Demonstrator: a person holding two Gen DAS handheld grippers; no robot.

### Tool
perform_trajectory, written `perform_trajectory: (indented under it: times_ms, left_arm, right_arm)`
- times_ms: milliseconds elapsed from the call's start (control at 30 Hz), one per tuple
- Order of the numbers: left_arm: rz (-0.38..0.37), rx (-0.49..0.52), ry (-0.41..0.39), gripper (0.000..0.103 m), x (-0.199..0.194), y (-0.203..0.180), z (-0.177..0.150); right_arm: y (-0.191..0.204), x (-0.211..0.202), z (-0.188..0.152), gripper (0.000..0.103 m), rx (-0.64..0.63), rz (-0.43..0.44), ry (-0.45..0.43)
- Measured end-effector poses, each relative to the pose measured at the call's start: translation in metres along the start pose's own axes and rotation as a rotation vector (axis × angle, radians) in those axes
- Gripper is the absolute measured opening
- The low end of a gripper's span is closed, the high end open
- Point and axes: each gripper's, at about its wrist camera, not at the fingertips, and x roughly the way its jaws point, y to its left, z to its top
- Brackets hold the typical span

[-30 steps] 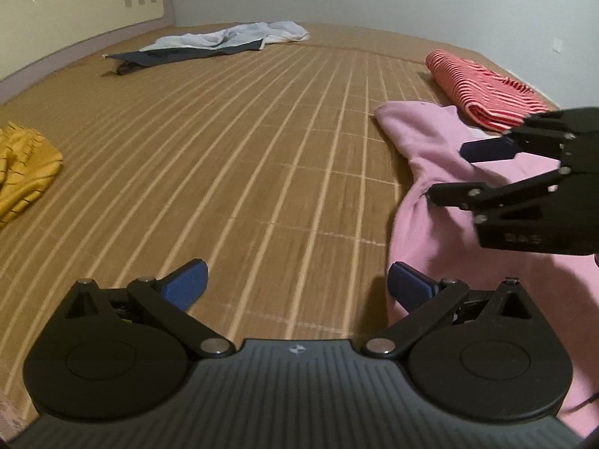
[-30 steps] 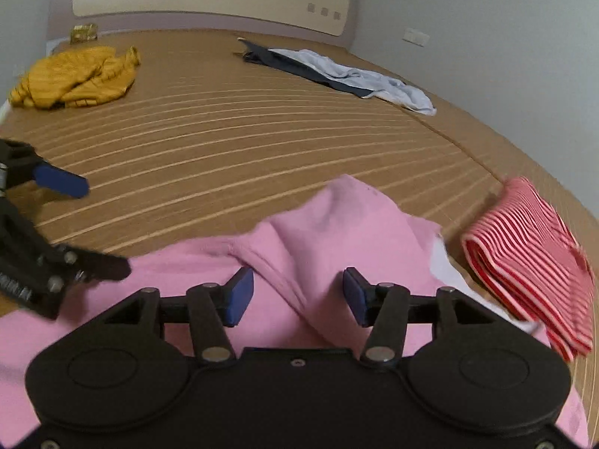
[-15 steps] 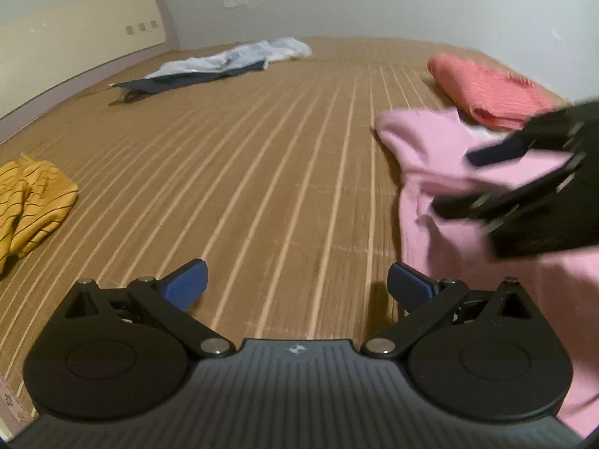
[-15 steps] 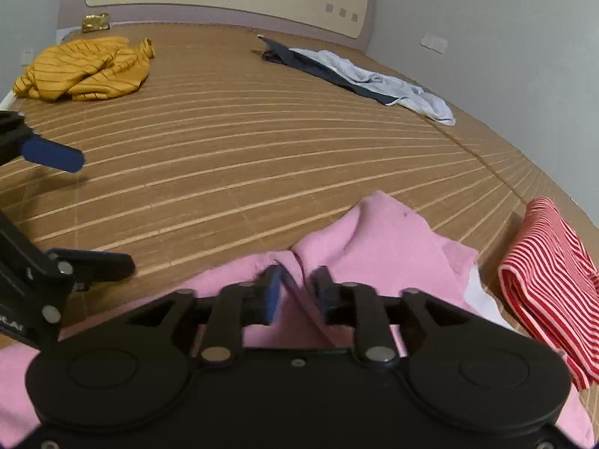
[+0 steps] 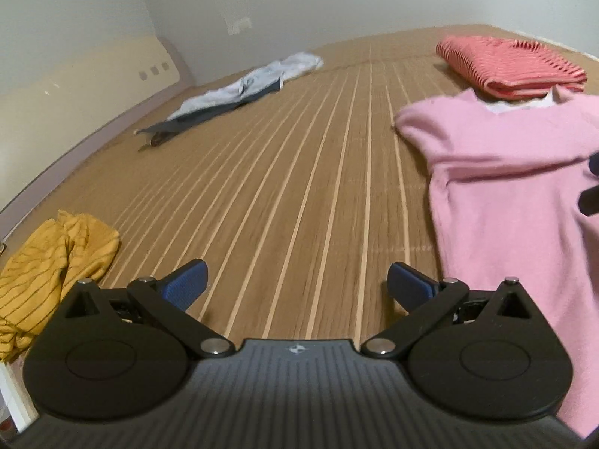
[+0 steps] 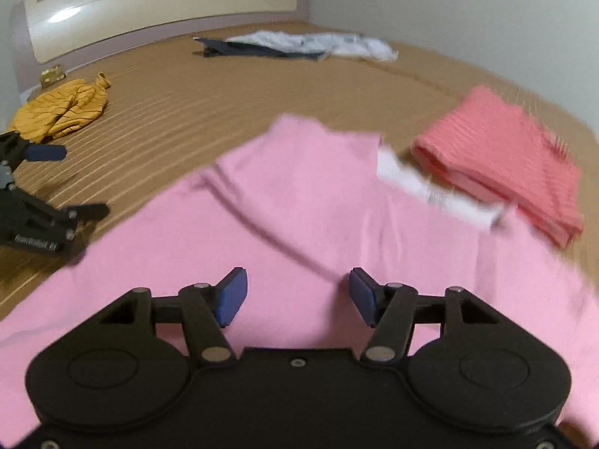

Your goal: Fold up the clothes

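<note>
A pink garment (image 5: 505, 194) lies spread on the woven mat, at the right in the left wrist view and filling the lower middle of the right wrist view (image 6: 318, 202). My right gripper (image 6: 297, 295) is open and empty just above the pink cloth, a fold line running between its pads. My left gripper (image 5: 297, 284) is open and empty over bare mat, to the left of the pink garment's edge. It also shows at the left edge of the right wrist view (image 6: 48, 183). A white collar or label (image 6: 430, 187) shows at the garment's far end.
A folded red-and-white striped garment (image 5: 509, 67) lies beyond the pink one. A crumpled yellow striped garment (image 5: 48, 273) lies at the left. A white and dark blue garment (image 5: 239, 93) lies far back near the headboard (image 6: 157, 3). The woven mat (image 5: 299, 172) covers the bed.
My right gripper shut on a fold of the pink garment half a second ago and has now opened and let it go. Both grippers have risen and swung; the garment lies flatter.
</note>
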Motion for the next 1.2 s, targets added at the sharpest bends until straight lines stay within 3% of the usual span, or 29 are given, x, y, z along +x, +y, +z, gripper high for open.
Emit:
perform_trajectory:
  times_ms: [133, 233, 367, 400, 500, 567, 633, 767, 933, 1067, 1200]
  left_arm:
    - [-0.076, -0.017, -0.071, 0.103, -0.011, -0.003, 0.004]
    - [-0.145, -0.024, -0.098, 0.103, -0.016, -0.007, 0.005]
    - [-0.212, -0.029, -0.110, 0.103, -0.018, -0.014, 0.006]
    - [-0.228, -0.045, -0.113, 0.103, -0.019, -0.014, 0.006]
    - [-0.264, -0.055, -0.115, 0.103, -0.019, -0.017, 0.006]
    - [-0.253, -0.025, -0.109, 0.103, -0.018, -0.022, 0.006]
    - [-0.247, 0.000, -0.098, 0.103, -0.016, -0.026, 0.004]
    - [-0.255, -0.002, -0.084, 0.103, -0.013, -0.028, 0.003]
    - [-0.259, 0.006, -0.082, 0.103, -0.012, -0.029, 0.003]
    - [-0.258, 0.007, -0.079, 0.103, -0.012, -0.029, 0.002]
    - [-0.266, -0.003, -0.078, 0.103, -0.012, -0.029, 0.002]
  right_arm:
    - [0.002, -0.032, -0.018, 0.064, 0.095, 0.039, -0.115]
    - [-0.004, -0.051, -0.025, 0.068, 0.138, -0.070, -0.198]
    - [-0.015, -0.041, -0.022, 0.068, 0.105, -0.249, -0.114]
    - [-0.020, -0.041, -0.023, 0.068, 0.123, -0.255, -0.115]
    - [-0.039, -0.040, -0.030, 0.063, 0.221, -0.203, -0.163]
    - [-0.049, -0.043, -0.036, 0.063, 0.287, -0.135, -0.243]
    - [-0.055, -0.036, -0.035, 0.063, 0.324, -0.107, -0.233]
    - [-0.050, -0.023, -0.036, 0.063, 0.281, -0.142, -0.198]
    - [-0.043, -0.023, -0.040, 0.068, 0.256, -0.114, -0.170]
    - [-0.049, -0.041, -0.046, 0.068, 0.331, -0.072, -0.217]
    - [-0.053, -0.055, -0.057, 0.068, 0.389, -0.131, -0.223]
